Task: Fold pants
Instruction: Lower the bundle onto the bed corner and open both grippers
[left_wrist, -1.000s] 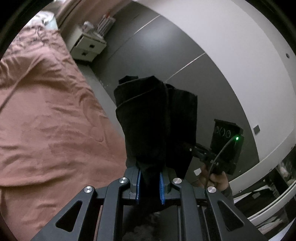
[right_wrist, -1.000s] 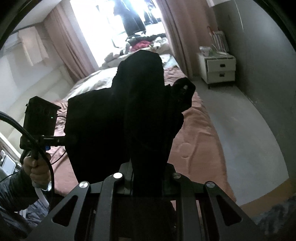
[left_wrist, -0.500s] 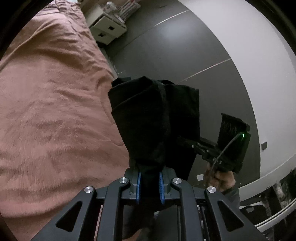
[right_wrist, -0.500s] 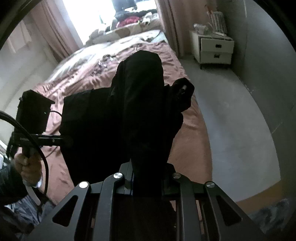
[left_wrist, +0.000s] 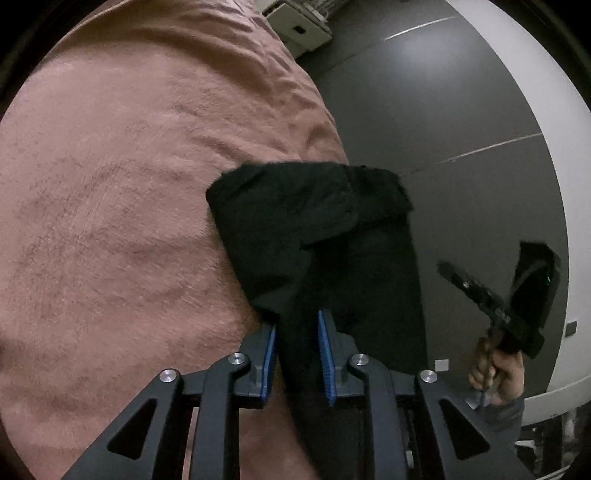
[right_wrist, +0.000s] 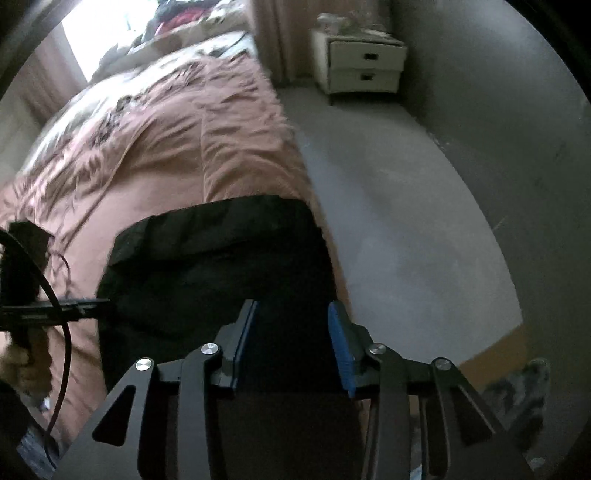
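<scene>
The black pants (left_wrist: 317, 229) are folded and lie at the near edge of the pink bed (left_wrist: 110, 184). My left gripper (left_wrist: 297, 325) is shut on one end of the pants, which bunch up between its blue pads. In the right wrist view the pants (right_wrist: 221, 254) spread flat over the bed edge. My right gripper (right_wrist: 293, 314) has its jaws parted with the black cloth lying between the blue pads; the pads no longer pinch it. Each view shows the other hand-held gripper at its side.
The pink bedspread (right_wrist: 166, 147) is wrinkled and runs back to a bright window. A white two-drawer nightstand (right_wrist: 364, 68) stands by the far wall. Grey floor (right_wrist: 406, 221) lies right of the bed, with a dark wall (left_wrist: 424, 110) beyond.
Both grippers have come down from holding the pants in the air to the bed edge. The pants now lie on the bedspread. The right gripper's jaws have opened wider.
</scene>
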